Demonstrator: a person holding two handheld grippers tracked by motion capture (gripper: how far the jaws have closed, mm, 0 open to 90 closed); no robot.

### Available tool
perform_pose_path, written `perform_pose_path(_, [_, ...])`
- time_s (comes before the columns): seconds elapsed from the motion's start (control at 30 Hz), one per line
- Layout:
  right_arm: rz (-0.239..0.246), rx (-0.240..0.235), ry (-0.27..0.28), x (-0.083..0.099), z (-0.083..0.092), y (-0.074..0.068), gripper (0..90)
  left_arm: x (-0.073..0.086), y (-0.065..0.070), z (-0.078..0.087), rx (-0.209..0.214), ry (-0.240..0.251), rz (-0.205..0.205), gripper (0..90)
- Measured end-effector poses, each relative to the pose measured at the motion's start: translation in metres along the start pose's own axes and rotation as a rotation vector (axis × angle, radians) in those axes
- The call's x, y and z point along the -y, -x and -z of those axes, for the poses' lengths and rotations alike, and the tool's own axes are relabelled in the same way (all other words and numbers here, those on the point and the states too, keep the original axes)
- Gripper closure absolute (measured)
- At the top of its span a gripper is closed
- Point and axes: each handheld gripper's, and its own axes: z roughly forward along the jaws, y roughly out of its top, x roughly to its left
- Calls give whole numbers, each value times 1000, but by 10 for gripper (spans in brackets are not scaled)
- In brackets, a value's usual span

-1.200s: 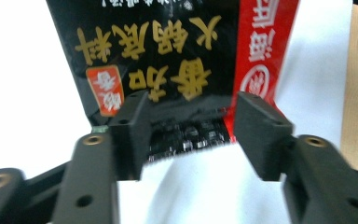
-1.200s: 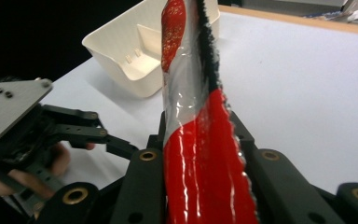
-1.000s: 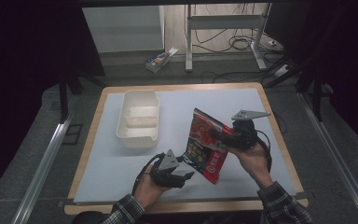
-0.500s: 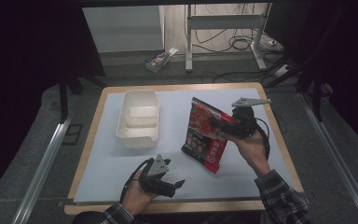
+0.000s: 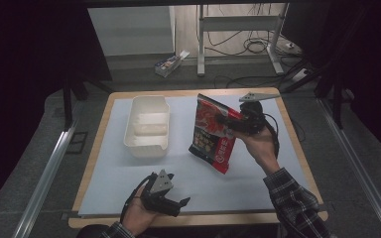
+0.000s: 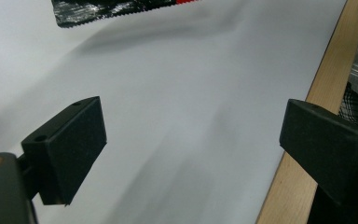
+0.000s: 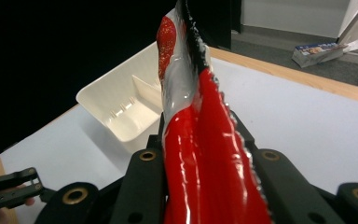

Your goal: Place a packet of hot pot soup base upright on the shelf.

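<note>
A red snack bag (image 5: 211, 134) hangs upright above the right half of the table. My right gripper (image 5: 234, 122) is shut on the bag's side edge; in the right gripper view the glossy red bag (image 7: 182, 79) rises between the two jaws of the right gripper (image 7: 196, 144). My left gripper (image 5: 177, 204) lies near the table's front edge, apart from the bag. Its jaws have just been opening and nothing is between them. In the left gripper view the left gripper (image 6: 200, 140) stands wide over the white mat, with the bag's serrated lower edge (image 6: 112, 7) at the top.
A white divided container (image 5: 148, 124) (image 7: 121, 107) stands on the left half of the white mat (image 5: 129, 173). The wooden table rim (image 6: 317, 93) runs beside the left gripper. Behind the table, a small box (image 5: 171, 62), a metal stand and cables are on the floor.
The left gripper has let go of the bag's lower corner, opened and drawn back toward the front edge. The right gripper has carried the bag a little up and away.
</note>
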Motion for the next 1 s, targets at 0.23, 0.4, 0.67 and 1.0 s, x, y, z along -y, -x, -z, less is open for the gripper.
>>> perform_pose_path(0.23, [8,-11,3,-14,-16,-1,729,7,0,7,-22,-1,13,55])
perform_pose_path(0.4, [12,-14,4,-22,-25,0,729,11,-1,10,-41,-13,12,46])
perform_pose_path(0.67, [28,-13,17,-39,-41,1,730,18,-1,11,-44,-46,3,22])
perform_pose_path(1.0, [29,-26,38,-63,-64,-2,729,23,0,14,-62,-64,-12,4])
